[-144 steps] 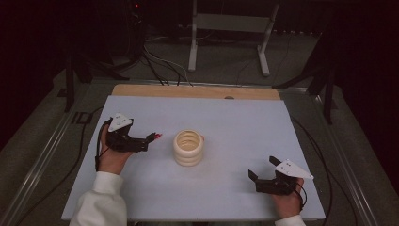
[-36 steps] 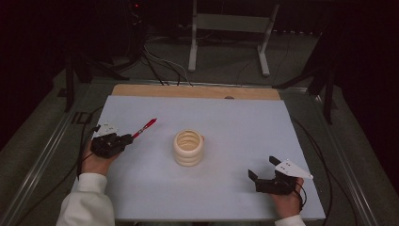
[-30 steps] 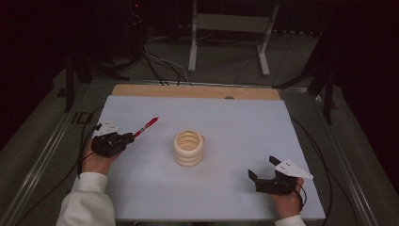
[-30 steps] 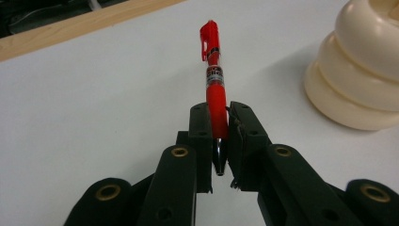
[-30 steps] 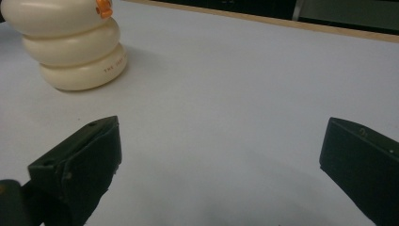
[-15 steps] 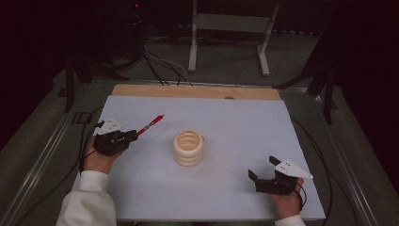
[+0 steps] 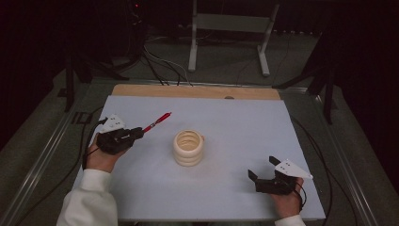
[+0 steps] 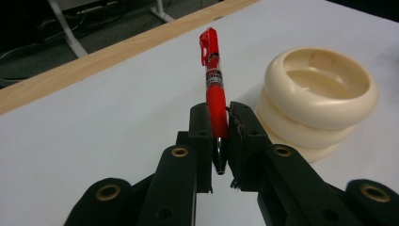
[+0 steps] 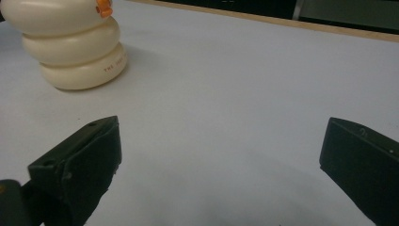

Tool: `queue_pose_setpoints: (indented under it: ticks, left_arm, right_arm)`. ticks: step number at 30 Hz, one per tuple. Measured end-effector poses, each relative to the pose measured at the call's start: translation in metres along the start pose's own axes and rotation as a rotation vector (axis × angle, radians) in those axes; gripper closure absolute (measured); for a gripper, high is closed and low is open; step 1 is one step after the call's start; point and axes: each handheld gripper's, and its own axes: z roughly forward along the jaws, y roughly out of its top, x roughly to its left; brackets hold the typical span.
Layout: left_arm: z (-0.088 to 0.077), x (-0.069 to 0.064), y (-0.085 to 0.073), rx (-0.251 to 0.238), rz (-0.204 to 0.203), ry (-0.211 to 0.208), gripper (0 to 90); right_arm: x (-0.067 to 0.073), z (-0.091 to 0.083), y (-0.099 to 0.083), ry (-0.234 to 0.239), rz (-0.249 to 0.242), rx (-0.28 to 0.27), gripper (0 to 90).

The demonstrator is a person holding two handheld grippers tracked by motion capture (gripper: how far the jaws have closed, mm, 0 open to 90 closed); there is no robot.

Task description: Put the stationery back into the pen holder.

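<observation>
High view: the left gripper (image 7: 123, 137) was held near the left edge of the white surface (image 7: 235, 122), about midway between its near and far edges, with the person's left hand (image 7: 101, 157) and a white sleeve (image 7: 89, 200) behind it. Its fingers were clamped on a red pen (image 7: 157, 122), which stuck out from them toward the far right, raised off the surface and tilted upward. A cream ribbed holder (image 7: 188, 147), shaped like three stacked rings and open at the top, stood near the middle of the surface, just right of the pen and apart from it. The right gripper (image 7: 263, 177) rested near the near right corner, fingers apart, nothing between them; the right hand (image 7: 288, 202) gripped it from behind. A wooden strip (image 7: 197, 91) ran along the far edge.

Left gripper view: the two black fingers (image 8: 201, 127) pressed on the pen's (image 8: 215, 94) lower barrel from both sides. The writing tip pointed back toward the camera and the red clip end pointed away. The holder (image 8: 320, 101) stood to the right of the pen, not touching it; its inside looked empty as far as visible.

Right gripper view: the two fingers (image 9: 84, 165) stood wide apart over bare surface (image 9: 235, 84). The holder (image 9: 75, 44) stood at upper left, well apart from them, with a small orange mark at its top edge; small lettering on its lowest ring was too small to read.
</observation>
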Motion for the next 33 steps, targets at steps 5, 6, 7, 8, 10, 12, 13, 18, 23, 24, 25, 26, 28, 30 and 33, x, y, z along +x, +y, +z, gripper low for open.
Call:
queue_pose_setpoints:
  ticks: [5, 6, 7, 8, 10, 12, 13, 18, 23, 24, 25, 26, 28, 30, 33]
  left_arm:
    - [-0.002, -0.003, 0.006, -0.008, 0.001, -0.047, 81.3]
    - [-0.002, -0.004, 0.006, -0.006, 0.004, -0.049, 81.3]
    - [-0.002, -0.004, 0.007, -0.004, 0.007, -0.056, 81.3]
    - [-0.002, -0.005, 0.008, -0.005, 0.006, -0.068, 81.3]
    - [-0.003, -0.006, 0.009, -0.008, 0.003, -0.08, 81.3]
    - [-0.004, -0.006, 0.01, -0.015, -0.004, -0.094, 81.3]
    - [-0.004, -0.006, 0.01, -0.015, -0.006, -0.1, 81.3]
    - [-0.005, -0.01, 0.012, 0.005, 0.015, -0.118, 81.3]
    - [-0.005, -0.017, 0.015, 0.03, 0.04, -0.132, 81.2]
    - [-0.005, -0.018, 0.016, 0.033, 0.044, -0.139, 81.2]
    - [-0.005, -0.018, 0.016, 0.033, 0.044, -0.139, 81.2]
    - [-0.005, -0.021, 0.016, 0.04, 0.058, -0.153, 81.2]
    - [-0.004, -0.024, 0.017, 0.045, 0.066, -0.162, 81.2]
    - [-0.004, -0.026, 0.017, 0.051, 0.072, -0.17, 81.2]
    - [-0.004, -0.028, 0.017, 0.055, 0.078, -0.183, 81.1]
  right_arm:
    - [0.0, 0.0, 0.0, 0.001, 0.0, 0.0, 0.1]
    - [0.0, 0.0, 0.0, 0.001, 0.0, 0.0, 0.1]
    - [0.0, 0.0, 0.0, 0.001, 0.0, 0.0, 0.1]
    - [0.0, 0.0, 0.0, 0.001, 0.001, 0.0, 0.1]
    - [0.0, 0.0, 0.0, 0.001, 0.0, 0.001, 0.1]
    - [0.0, 0.0, 0.0, 0.002, -0.002, 0.001, 0.1]
    - [0.0, 0.0, 0.0, 0.002, -0.001, 0.002, 0.1]
    - [0.0, 0.0, 0.0, 0.001, 0.0, 0.003, 0.1]
    - [0.0, 0.0, 0.0, 0.001, -0.001, 0.001, 0.1]
    - [0.0, 0.0, 0.0, 0.001, -0.001, 0.0, 0.1]
    - [0.0, 0.0, 0.0, 0.001, -0.001, 0.0, 0.1]
    - [0.0, 0.0, 0.0, 0.0, -0.001, 0.001, 0.1]
    - [0.0, 0.0, 0.0, 0.0, -0.001, 0.001, 0.1]
    - [0.0, 0.0, 0.0, 0.0, -0.001, 0.001, 0.1]
    - [0.0, 0.0, 0.0, 0.0, -0.001, 0.0, 0.1]
